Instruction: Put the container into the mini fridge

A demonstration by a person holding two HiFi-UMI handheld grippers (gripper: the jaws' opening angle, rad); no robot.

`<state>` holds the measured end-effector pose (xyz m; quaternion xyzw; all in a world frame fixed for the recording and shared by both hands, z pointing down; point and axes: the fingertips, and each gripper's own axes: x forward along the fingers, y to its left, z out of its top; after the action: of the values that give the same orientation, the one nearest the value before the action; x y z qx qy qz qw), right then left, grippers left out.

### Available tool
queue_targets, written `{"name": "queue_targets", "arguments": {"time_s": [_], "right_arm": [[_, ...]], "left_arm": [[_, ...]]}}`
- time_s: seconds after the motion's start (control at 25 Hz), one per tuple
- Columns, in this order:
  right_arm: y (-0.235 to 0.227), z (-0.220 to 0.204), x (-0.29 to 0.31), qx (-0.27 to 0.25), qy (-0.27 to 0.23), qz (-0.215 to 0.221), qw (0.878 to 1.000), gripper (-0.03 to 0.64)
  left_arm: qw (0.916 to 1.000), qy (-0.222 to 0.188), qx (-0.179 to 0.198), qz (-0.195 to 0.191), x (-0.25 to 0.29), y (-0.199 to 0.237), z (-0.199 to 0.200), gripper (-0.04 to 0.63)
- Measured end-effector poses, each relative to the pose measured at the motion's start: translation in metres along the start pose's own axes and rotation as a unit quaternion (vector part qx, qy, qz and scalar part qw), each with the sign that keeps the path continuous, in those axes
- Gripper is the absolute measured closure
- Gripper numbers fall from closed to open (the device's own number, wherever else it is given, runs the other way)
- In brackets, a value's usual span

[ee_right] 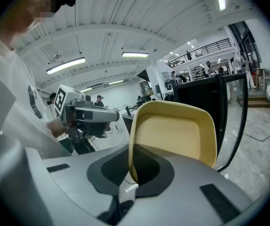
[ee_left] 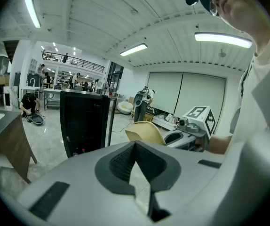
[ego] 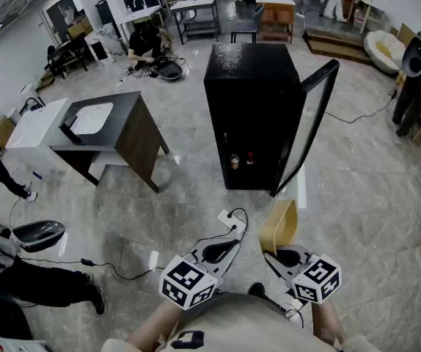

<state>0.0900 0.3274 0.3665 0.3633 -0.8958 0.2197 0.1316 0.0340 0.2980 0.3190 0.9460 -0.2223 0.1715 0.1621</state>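
Note:
A yellow container (ego: 279,226) is pinched by its rim in my right gripper (ego: 287,257), which is shut on it and holds it on edge above the floor. In the right gripper view the container (ee_right: 175,135) stands up between the pads and fills the middle. The black mini fridge (ego: 253,112) stands ahead on the floor with its glass door (ego: 309,127) swung open to the right. Two small bottles (ego: 241,160) sit low inside. My left gripper (ego: 221,251) is shut on nothing, just left of the right one. The left gripper view also shows the fridge (ee_left: 83,121) and the container (ee_left: 144,131).
A dark table with a white basin (ego: 108,127) stands left of the fridge. A white power strip (ego: 229,215) and cables lie on the floor between me and the fridge. A person's legs (ego: 42,283) and a black stool (ego: 38,233) are at the left.

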Motion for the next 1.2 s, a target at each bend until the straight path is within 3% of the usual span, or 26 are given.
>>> {"name": "queue_targets", "arguments": {"time_s": [0.2, 0.4, 0.6, 0.76, 0.96, 1.2], "right_arm": [[0.071, 0.001, 0.030, -0.007, 0.007, 0.016, 1.000, 0.584], [0.136, 0.015, 0.082, -0.027, -0.007, 0.020, 0.999, 0.584], [0.169, 0.014, 0.112, -0.015, 0.013, -0.010, 1.000, 0.584], [0.177, 0.011, 0.115, -0.013, 0.027, -0.032, 0.999, 0.584], [0.154, 0.011, 0.095, -0.007, 0.028, -0.054, 0.998, 0.584], [0.116, 0.021, 0.073, -0.024, 0.026, -0.035, 0.999, 0.583]], "left_arm": [[0.9999, -0.003, 0.007, 0.010, -0.072, -0.001, -0.024, 0.540], [0.9995, -0.018, 0.014, 0.022, -0.145, 0.026, -0.047, 0.540], [0.9996, -0.023, -0.017, 0.001, -0.182, 0.053, -0.065, 0.540], [0.9992, -0.019, -0.021, -0.028, -0.182, 0.061, -0.069, 0.540], [0.9981, -0.016, -0.006, -0.059, -0.149, 0.048, -0.052, 0.540], [0.9987, -0.003, 0.005, -0.050, -0.104, 0.037, -0.030, 0.540]]}}
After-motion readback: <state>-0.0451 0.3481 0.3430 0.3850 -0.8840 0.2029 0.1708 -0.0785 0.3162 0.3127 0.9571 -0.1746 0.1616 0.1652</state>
